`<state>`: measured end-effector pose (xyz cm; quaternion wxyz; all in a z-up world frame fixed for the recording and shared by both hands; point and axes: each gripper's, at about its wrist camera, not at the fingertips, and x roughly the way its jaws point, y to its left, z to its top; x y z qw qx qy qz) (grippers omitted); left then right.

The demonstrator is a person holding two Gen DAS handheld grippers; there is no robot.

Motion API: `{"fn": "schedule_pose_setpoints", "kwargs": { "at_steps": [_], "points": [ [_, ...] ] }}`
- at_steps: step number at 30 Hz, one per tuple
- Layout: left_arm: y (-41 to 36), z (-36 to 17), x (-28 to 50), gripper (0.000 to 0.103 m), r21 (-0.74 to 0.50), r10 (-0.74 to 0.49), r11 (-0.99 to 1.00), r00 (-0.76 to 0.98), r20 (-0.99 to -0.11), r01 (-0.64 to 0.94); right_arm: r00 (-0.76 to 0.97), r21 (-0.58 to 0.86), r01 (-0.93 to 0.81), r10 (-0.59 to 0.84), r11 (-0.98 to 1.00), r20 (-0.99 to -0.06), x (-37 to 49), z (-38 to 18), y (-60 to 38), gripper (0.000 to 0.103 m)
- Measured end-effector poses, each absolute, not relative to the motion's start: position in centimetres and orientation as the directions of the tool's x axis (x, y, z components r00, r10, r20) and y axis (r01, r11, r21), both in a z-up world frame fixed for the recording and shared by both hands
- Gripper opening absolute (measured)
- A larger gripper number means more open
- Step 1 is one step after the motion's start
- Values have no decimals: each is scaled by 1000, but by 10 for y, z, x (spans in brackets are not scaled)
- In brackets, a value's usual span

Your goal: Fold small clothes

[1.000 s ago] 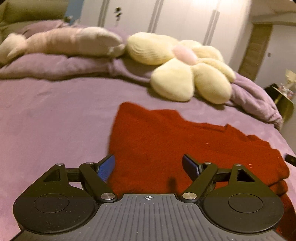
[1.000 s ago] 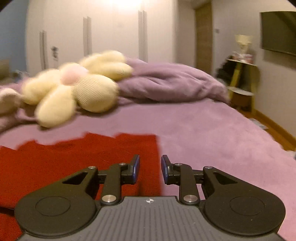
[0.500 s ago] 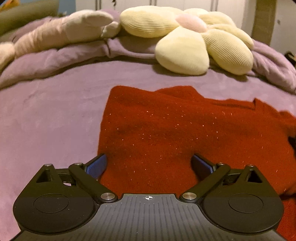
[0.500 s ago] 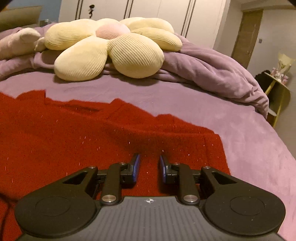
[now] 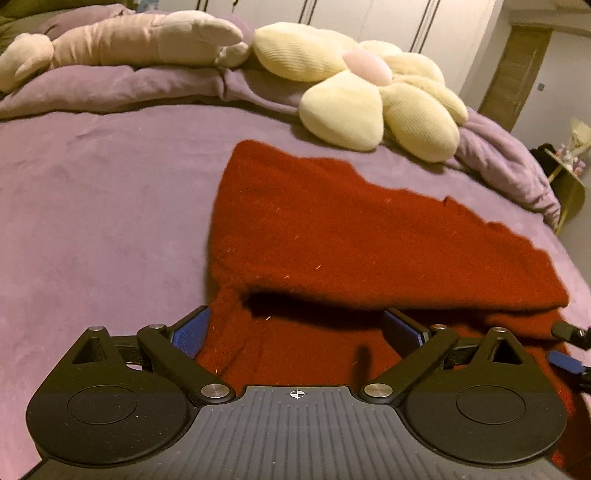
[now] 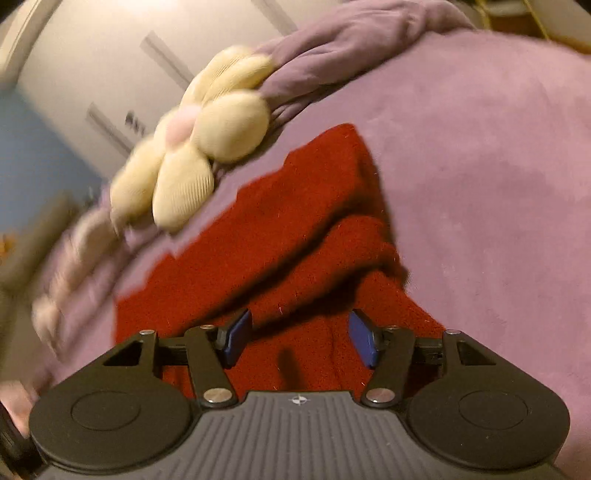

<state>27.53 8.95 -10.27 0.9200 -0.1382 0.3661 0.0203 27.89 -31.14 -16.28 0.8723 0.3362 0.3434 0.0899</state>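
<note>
A red sweater [image 5: 369, 236] lies on the purple bed [image 5: 103, 206], folded over so that an upper layer rests on a lower one, with a dark gap between the two layers at the near edge.

The left gripper [image 5: 295, 330] points down at that near edge with its jaws spread as wide as they go. Its blue pads [image 5: 190, 330] press on nothing: one sits at the sweater's left border, the other over the cloth just under the folded lip, and the lower layer of the sweater lies between them. At the far right of this view, a blue pad and black finger of the other gripper show beside the sweater's right end.

The right gripper [image 6: 299, 341] is rolled to one side, so the room looks tilted in its view. Its jaws have just been opening and now stand partly apart over the sweater [image 6: 295, 229], with red cloth between the pads but not pinched by them. Ahead of it the sweater is bunched into thick folds at its right end.

Beyond both grippers, at the head of the bed, a cream flower-shaped cushion [image 5: 373, 92] rests against a rumpled purple blanket [image 5: 506, 158]. A long pink plush toy [image 5: 129, 40] lies to the left of the cushion. White wardrobe doors [image 5: 369, 18] stand behind them.
</note>
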Motion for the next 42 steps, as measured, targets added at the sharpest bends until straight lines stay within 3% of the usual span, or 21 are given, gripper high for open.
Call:
{"fn": "schedule_pose_setpoints", "kwargs": {
  "at_steps": [2, 4, 6, 7, 14, 17, 21, 29, 33, 35, 42],
  "points": [
    [90, -98, 278, 100, -258, -74, 956, 734, -675, -140, 762, 728, 100, 418, 678, -495, 287, -163, -317, 58],
    [92, -98, 284, 100, -273, -67, 946, 721, -690, -173, 751, 765, 168, 422, 622, -508, 302, -170, -319, 55],
    [92, -100, 289, 100, -275, -63, 944, 715, -696, -184, 745, 778, 207, 421, 593, -518, 315, -177, -318, 33],
    [92, -101, 291, 100, -262, -54, 947, 711, -701, -187, 741, 781, 211, 424, 588, -520, 321, -179, -318, 15],
    [97, -127, 317, 102, -164, 20, 962, 653, -757, -220, 781, 566, 134, 266, 814, -566, 341, -170, -304, 11],
    [110, -133, 316, 103, -245, -21, 936, 654, -757, -254, 785, 536, 108, 259, 838, -563, 338, -172, -299, 16],
    [109, -124, 301, 103, -223, -2, 942, 659, -753, -252, 761, 478, 50, 277, 877, -587, 316, -160, -297, 30],
    [103, -108, 276, 102, -160, 4, 966, 627, -779, -204, 733, 369, -20, 265, 929, -627, 226, -157, -305, 33],
    [91, -100, 222, 102, -93, -6, 990, 620, -784, -108, 696, 374, -69, 313, 925, -647, 168, -152, -316, 39],
    [86, -98, 186, 102, -77, -12, 994, 624, -782, -78, 670, 348, -93, 318, 933, -671, 135, -147, -323, 60],
    [119, -99, 66, 102, -132, -36, 983, 569, -822, -128, 636, 300, -123, 308, 946, -708, 29, -134, -351, 62]
  ]
}}
